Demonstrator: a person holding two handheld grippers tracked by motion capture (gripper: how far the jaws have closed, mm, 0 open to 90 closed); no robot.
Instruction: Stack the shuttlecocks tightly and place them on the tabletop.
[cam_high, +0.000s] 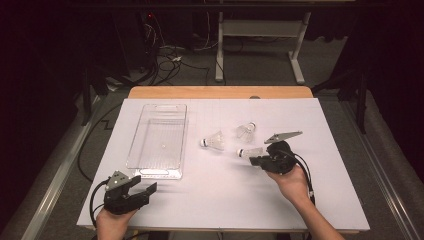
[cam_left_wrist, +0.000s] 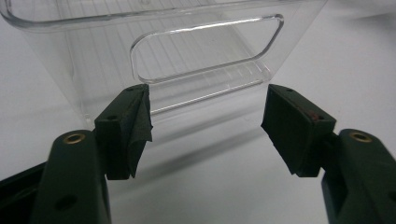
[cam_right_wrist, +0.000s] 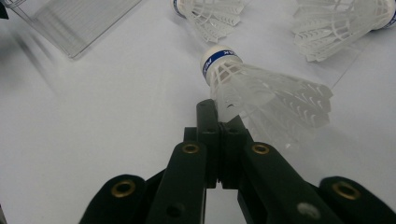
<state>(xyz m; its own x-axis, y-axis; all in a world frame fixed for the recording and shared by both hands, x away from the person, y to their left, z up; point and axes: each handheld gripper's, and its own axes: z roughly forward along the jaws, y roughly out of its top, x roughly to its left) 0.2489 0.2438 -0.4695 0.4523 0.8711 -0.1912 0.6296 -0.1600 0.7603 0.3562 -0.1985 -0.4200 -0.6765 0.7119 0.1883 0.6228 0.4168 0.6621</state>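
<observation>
Three white shuttlecocks lie right of centre on the white table sheet. My right gripper (cam_high: 254, 160) (cam_right_wrist: 217, 115) is shut, its jaws pinching the skirt edge of the nearest shuttlecock (cam_high: 250, 151) (cam_right_wrist: 261, 88), whose blue-banded cork points away. The other two shuttlecocks (cam_high: 212, 141) (cam_high: 246, 131) rest just beyond it. A clear plastic bin (cam_high: 134, 142) (cam_left_wrist: 93, 56) stands empty at the left. My left gripper (cam_high: 145, 184) (cam_left_wrist: 208, 109) is open just short of the bin's near end wall, facing its handle cut-out (cam_left_wrist: 205, 49), with nothing between the jaws.
The white sheet (cam_high: 210, 195) covers a wooden table whose far edge (cam_high: 220, 92) shows behind. Beyond it are a dark floor, cables and a desk frame (cam_high: 260, 35). A corner of the bin (cam_right_wrist: 70, 23) lies far left in the right gripper view.
</observation>
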